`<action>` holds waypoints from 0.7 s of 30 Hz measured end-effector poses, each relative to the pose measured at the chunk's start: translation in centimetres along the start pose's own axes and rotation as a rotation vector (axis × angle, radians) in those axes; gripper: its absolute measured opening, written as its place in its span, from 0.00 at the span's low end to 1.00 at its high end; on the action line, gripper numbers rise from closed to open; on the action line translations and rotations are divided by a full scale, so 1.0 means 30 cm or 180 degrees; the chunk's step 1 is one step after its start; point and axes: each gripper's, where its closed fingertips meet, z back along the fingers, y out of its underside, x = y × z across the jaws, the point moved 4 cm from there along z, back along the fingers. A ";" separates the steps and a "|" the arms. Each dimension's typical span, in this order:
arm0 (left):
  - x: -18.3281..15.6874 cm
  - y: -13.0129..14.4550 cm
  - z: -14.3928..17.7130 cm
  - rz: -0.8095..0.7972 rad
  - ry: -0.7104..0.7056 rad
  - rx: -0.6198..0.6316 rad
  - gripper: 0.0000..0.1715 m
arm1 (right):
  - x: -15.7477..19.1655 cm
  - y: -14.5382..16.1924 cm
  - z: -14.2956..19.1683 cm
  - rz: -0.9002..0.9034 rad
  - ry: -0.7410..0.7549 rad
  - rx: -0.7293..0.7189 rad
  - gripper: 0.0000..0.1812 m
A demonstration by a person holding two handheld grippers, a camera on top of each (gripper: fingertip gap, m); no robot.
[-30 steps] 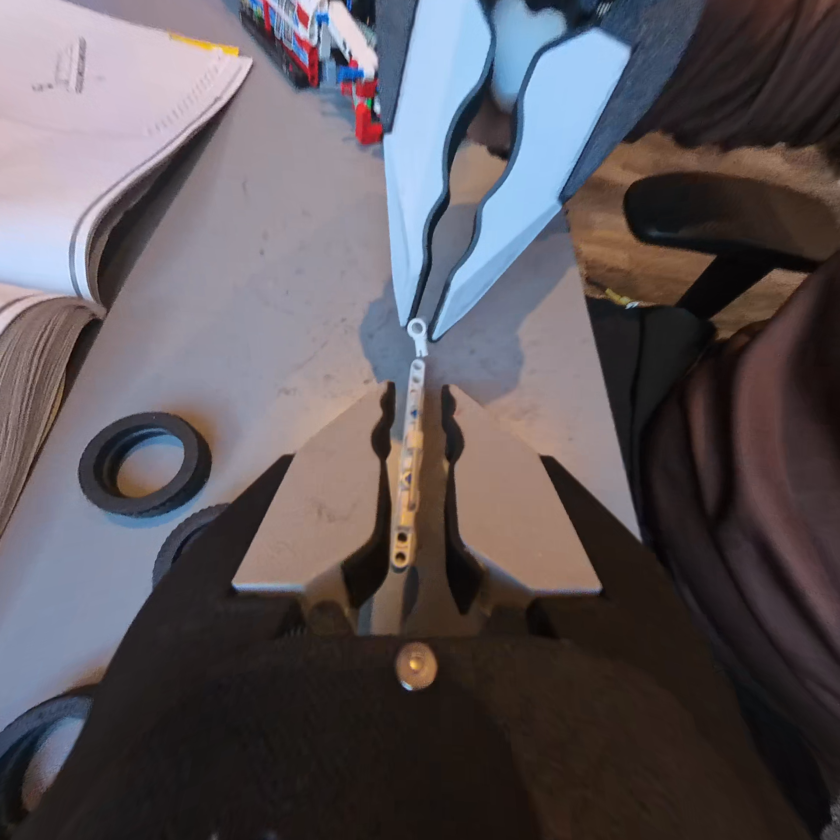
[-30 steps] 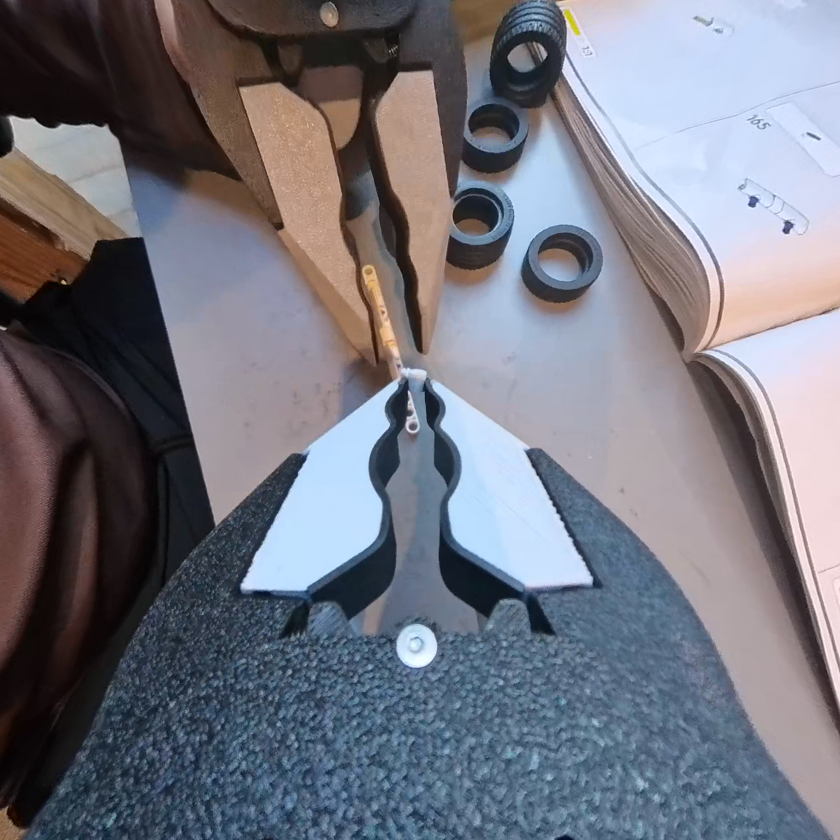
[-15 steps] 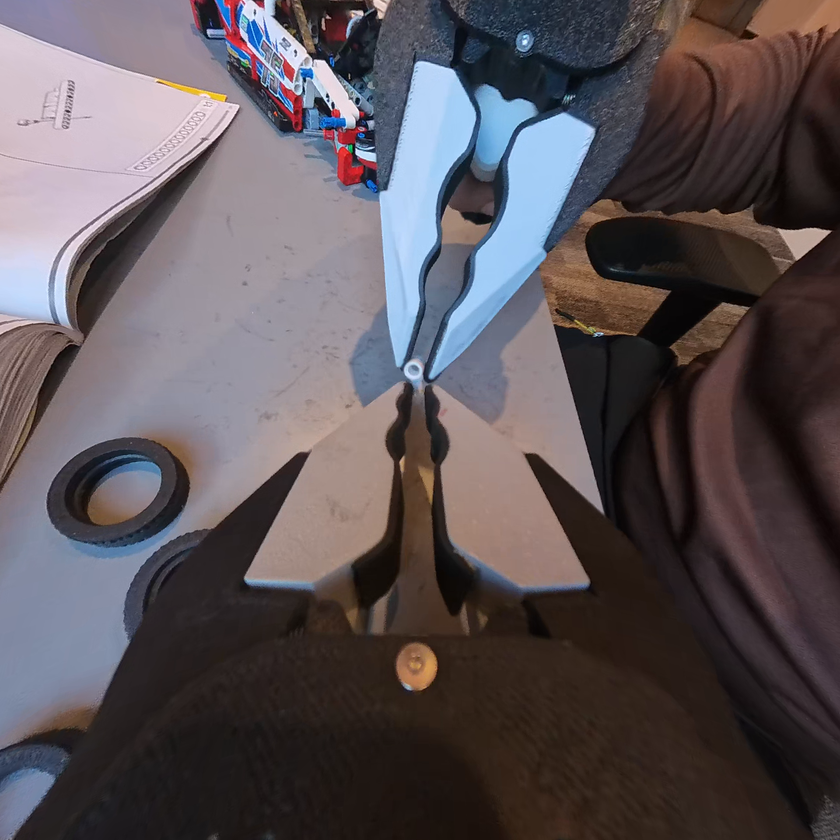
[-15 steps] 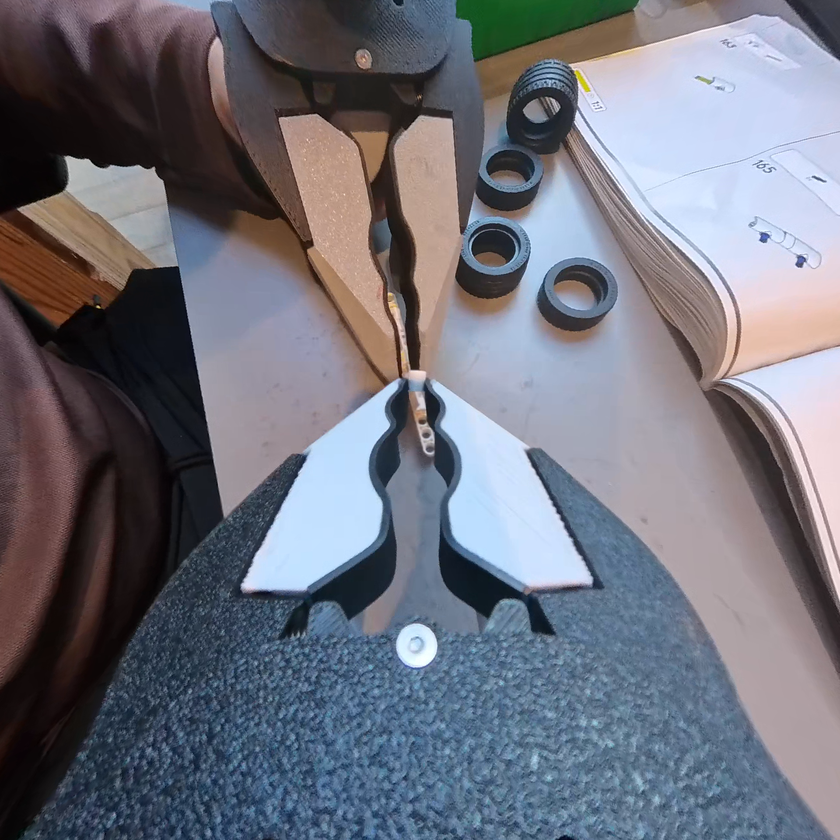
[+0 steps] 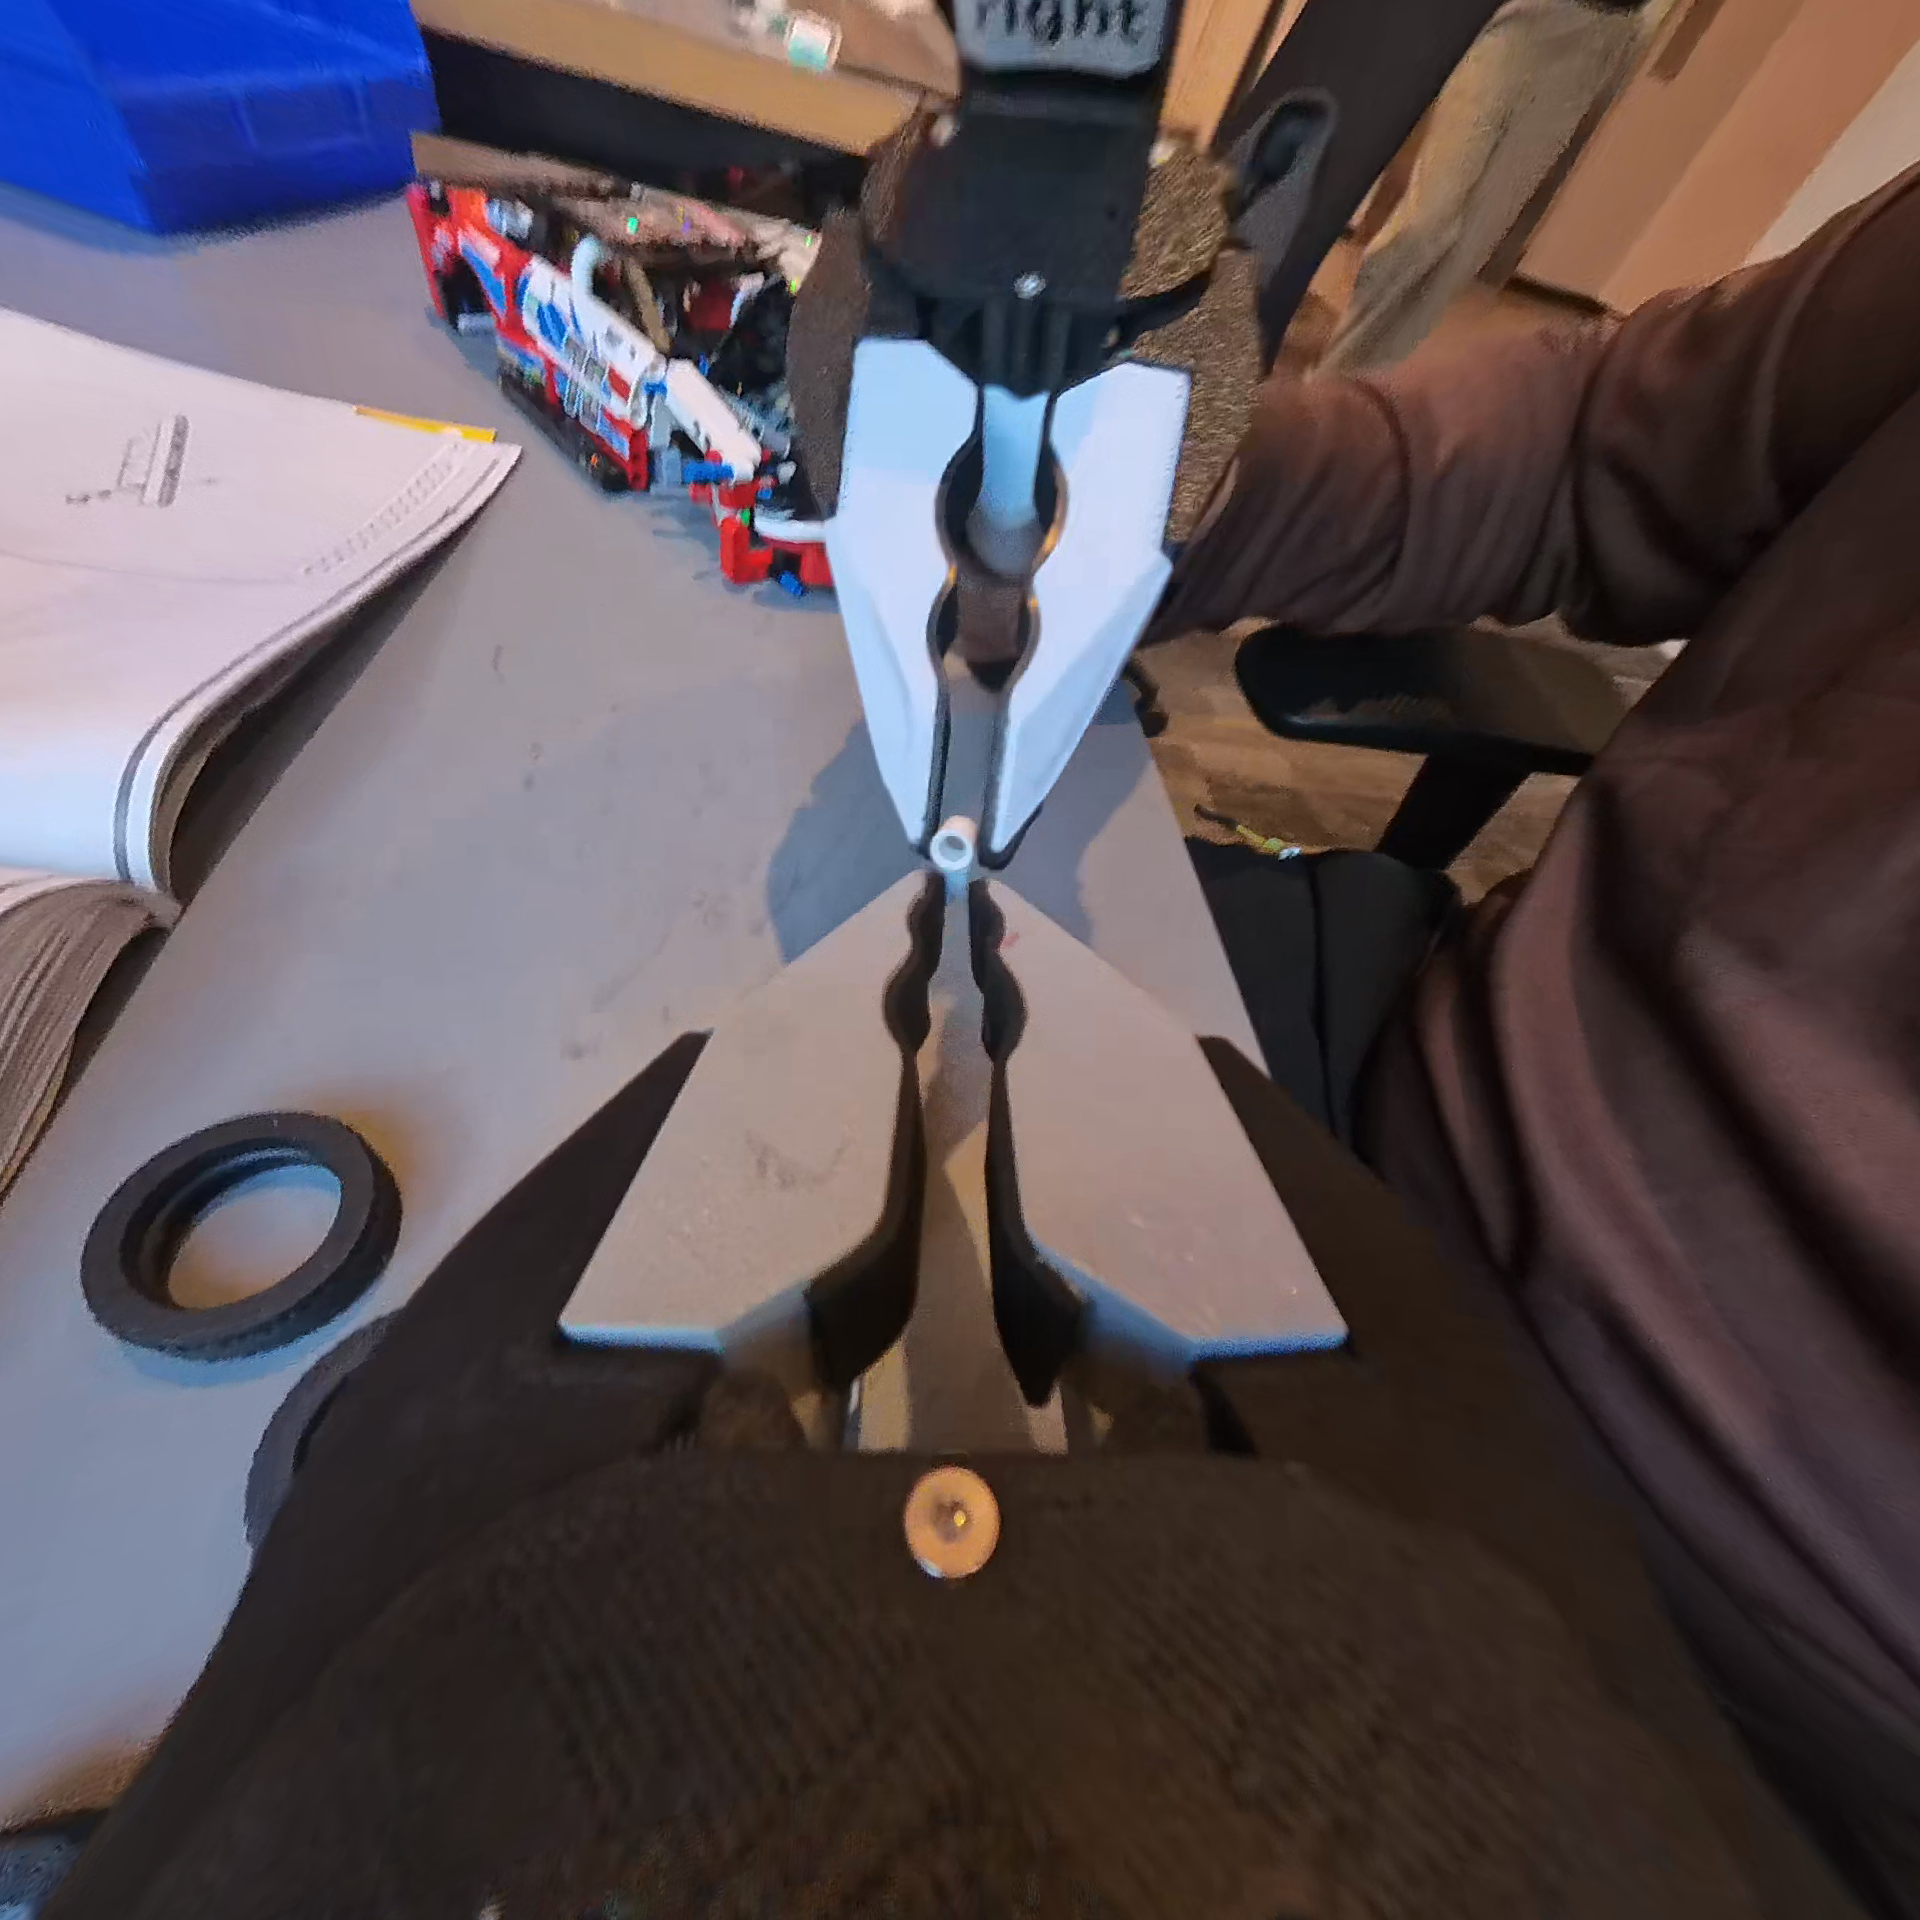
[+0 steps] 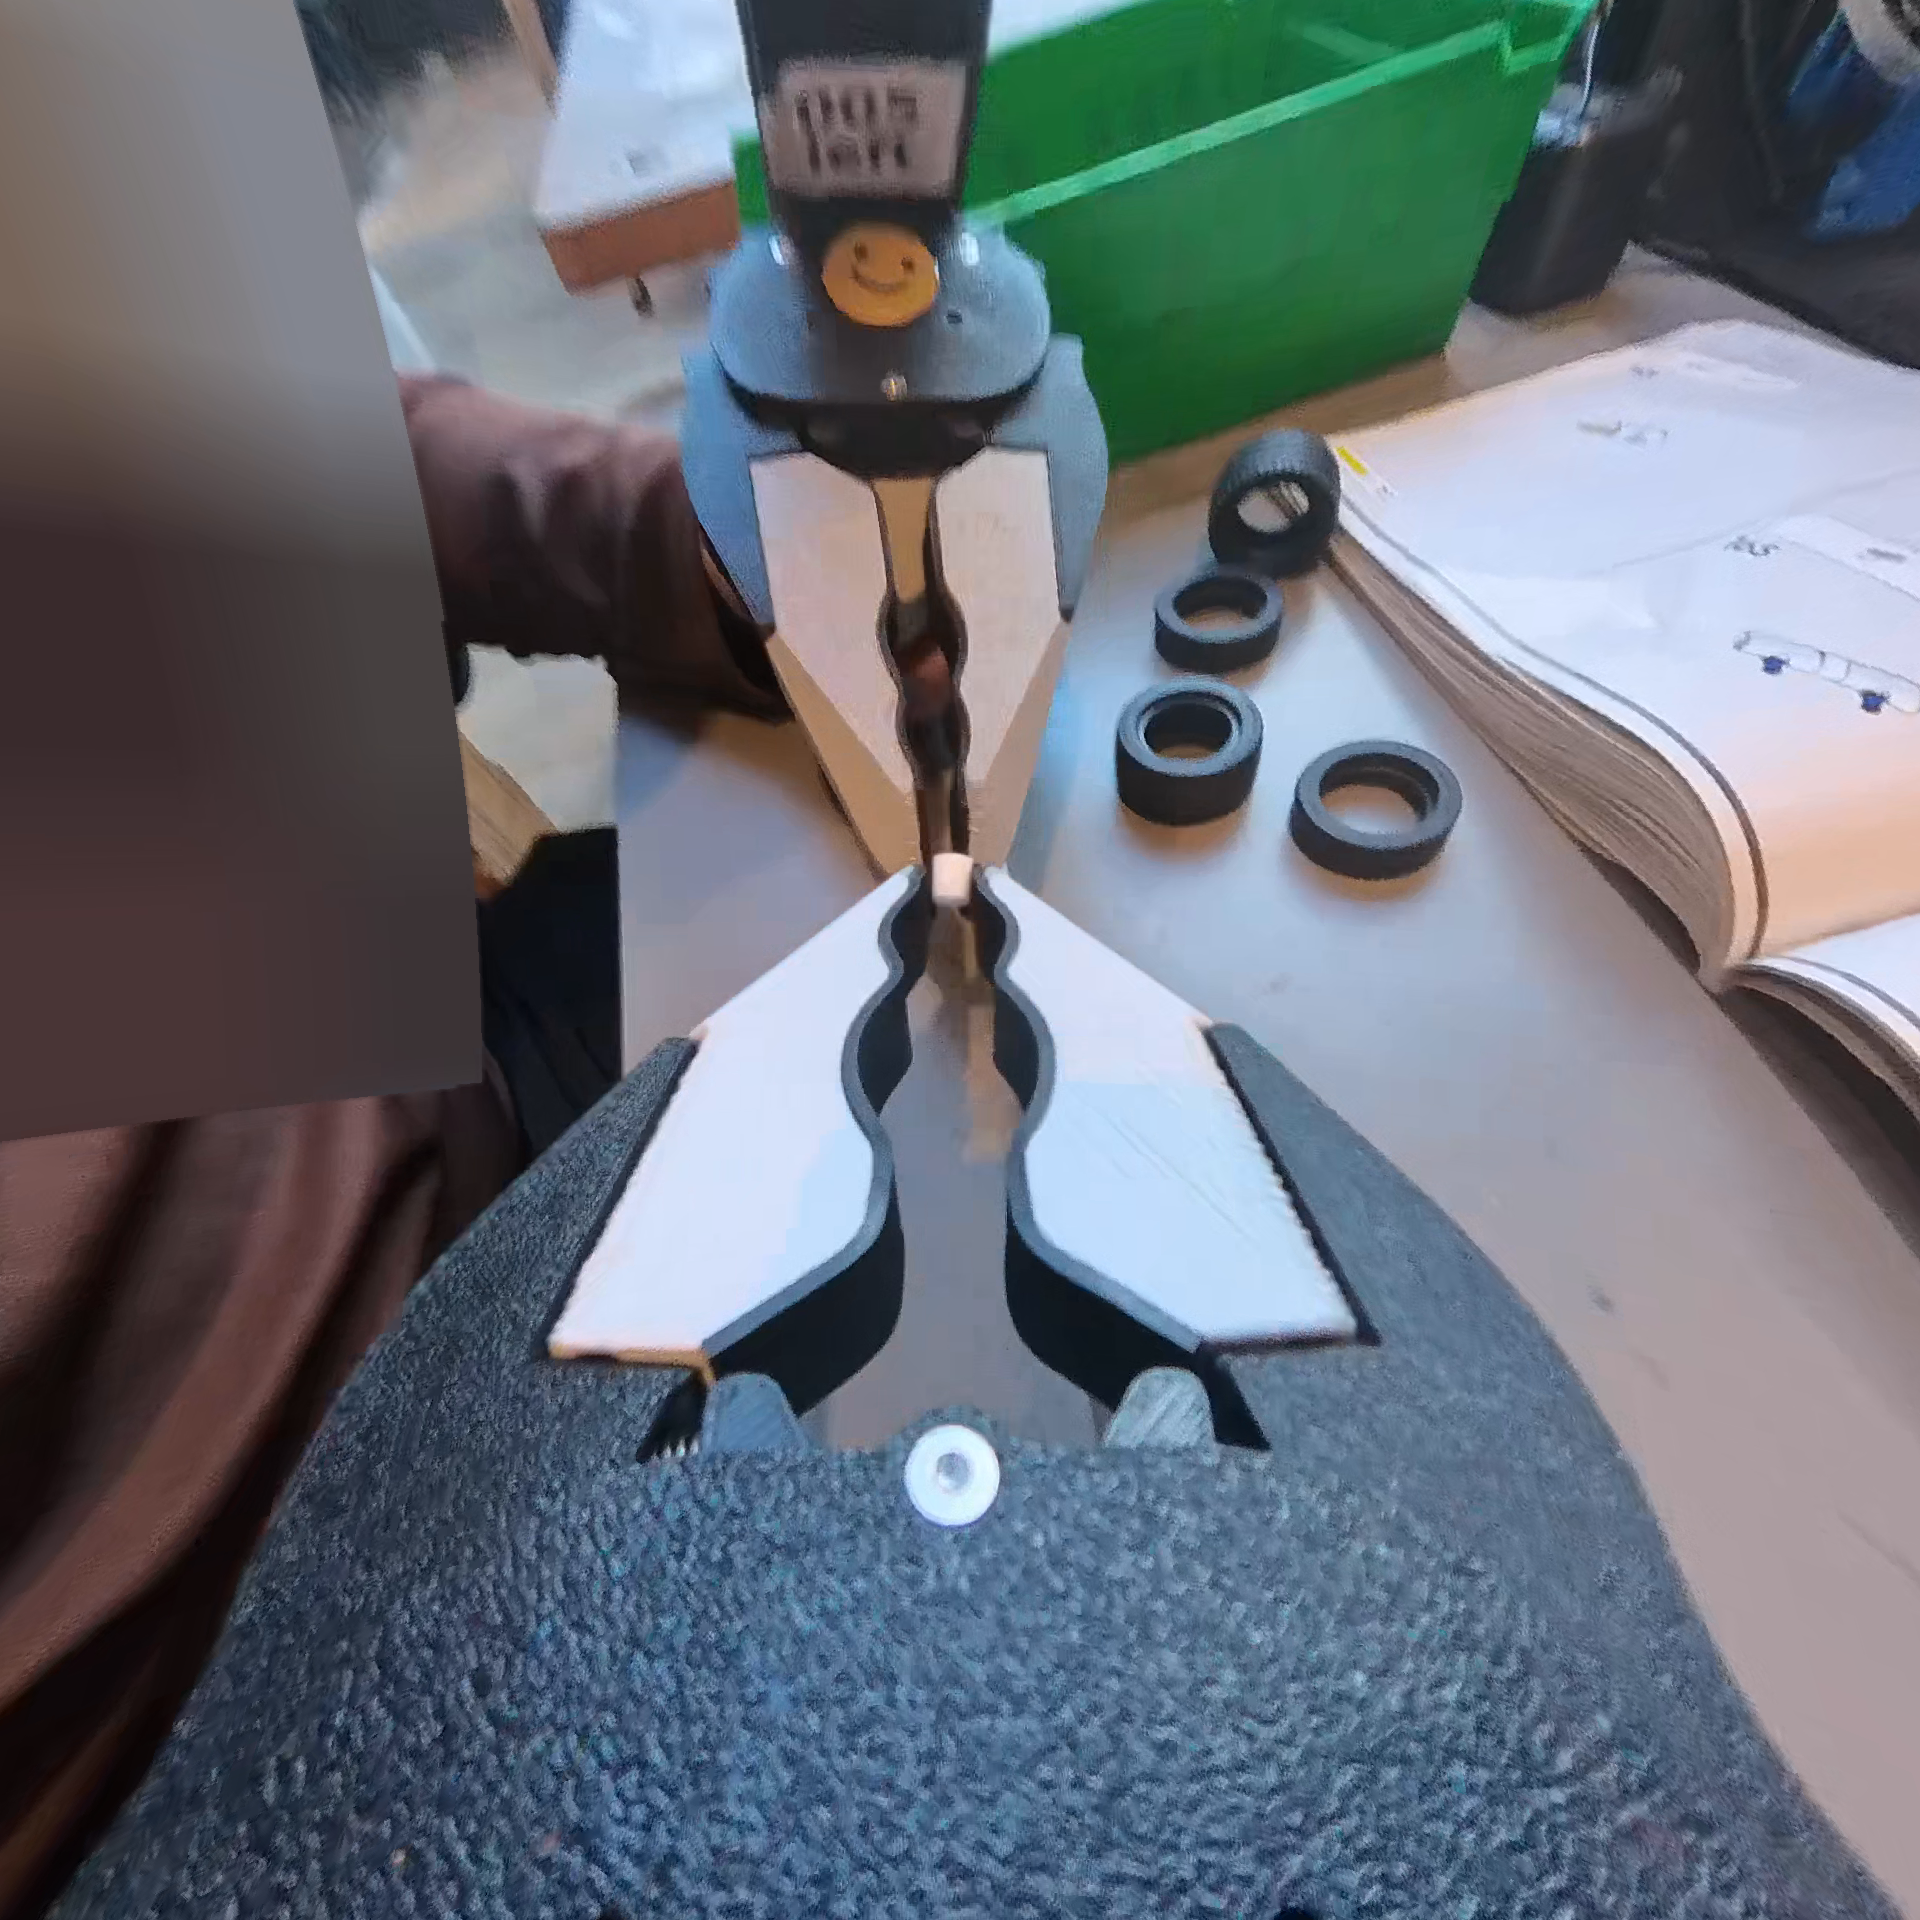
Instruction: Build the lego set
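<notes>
grey table [image 5: 623, 727] edge lies just beside both grippers' closed jaws.

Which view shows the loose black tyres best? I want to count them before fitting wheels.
The right wrist view: four black tyres sit in plain sight on the grey table beside the open instruction book. The left wrist view shows one whole and only a dark edge of another behind its gripper.

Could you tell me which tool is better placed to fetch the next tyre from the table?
Left, probably: the loose tyres lie beside the left tool; both tools are pinching the small white piece.
</notes>
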 end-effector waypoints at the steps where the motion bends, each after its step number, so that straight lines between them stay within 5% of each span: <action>1: -0.005 -0.008 0.003 -0.0046 0.0021 -0.0062 0.01 | 0.004 -0.014 0.009 -0.0034 -0.0044 -0.0147 0.04; 4: -0.014 -0.022 0.008 -0.0122 0.0040 -0.0180 0.01 | 0.015 -0.043 0.034 -0.0065 -0.0130 -0.0407 0.04; 21: -0.012 -0.033 0.004 -0.0327 -0.0160 -0.0244 0.01 | 0.017 -0.039 0.027 0.0213 0.0187 -0.0182 0.04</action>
